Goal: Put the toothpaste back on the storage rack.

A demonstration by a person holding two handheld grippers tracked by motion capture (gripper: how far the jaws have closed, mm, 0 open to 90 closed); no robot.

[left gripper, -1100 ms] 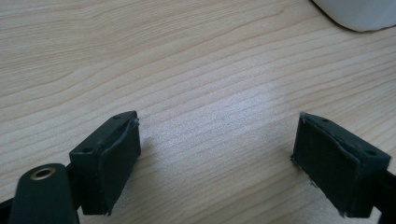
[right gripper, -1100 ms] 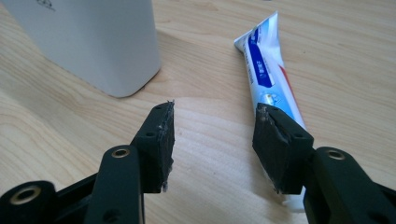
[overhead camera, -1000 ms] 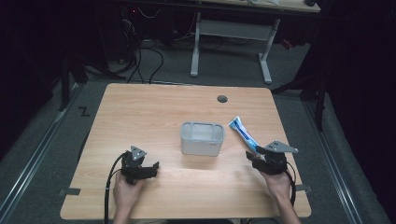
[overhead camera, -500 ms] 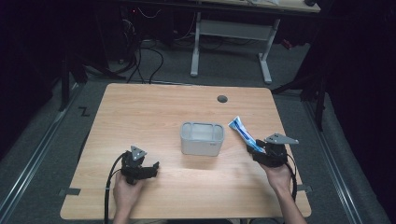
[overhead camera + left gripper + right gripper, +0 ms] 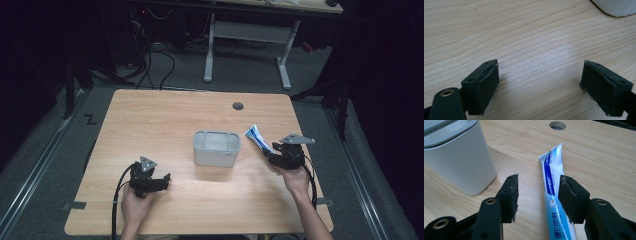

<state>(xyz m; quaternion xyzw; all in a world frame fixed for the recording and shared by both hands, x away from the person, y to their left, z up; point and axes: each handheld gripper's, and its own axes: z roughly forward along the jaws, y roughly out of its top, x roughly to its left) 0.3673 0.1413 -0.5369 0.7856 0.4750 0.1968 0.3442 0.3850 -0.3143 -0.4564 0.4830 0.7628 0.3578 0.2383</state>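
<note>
Your right gripper [image 5: 537, 195] sits right over the toothpaste tube [image 5: 552, 195], and that is the relation to watch. The tube lies flat on the worktop [image 5: 165, 120] near its right edge, just beside the grey bin [image 5: 216, 148] but apart from it. In the right gripper view its long axis runs almost straight away from you, the flat crimped end pointing toward the cable hole [image 5: 557, 125] at the far side. The tube lies between the two fingers [image 5: 510, 195], but off centre: it hugs the right-hand finger while a stretch of bare wood separates it from the left-hand one.

Those fingers have just been closing a little, yet they stand spread with no pad pressing on the tube, so nothing is gripped. Because the axis runs along the fingers' own direction, a squeeze would probably catch the tube across its width, which looks like the sensible hold; a slight shift toward the tube's side would centre it first.

Your left gripper [image 5: 147, 180] rests near the front left of the worktop, well apart from the tube, its fingers [image 5: 481, 87] wide open over bare wood. The right hand is plainly the nearer one.
</note>
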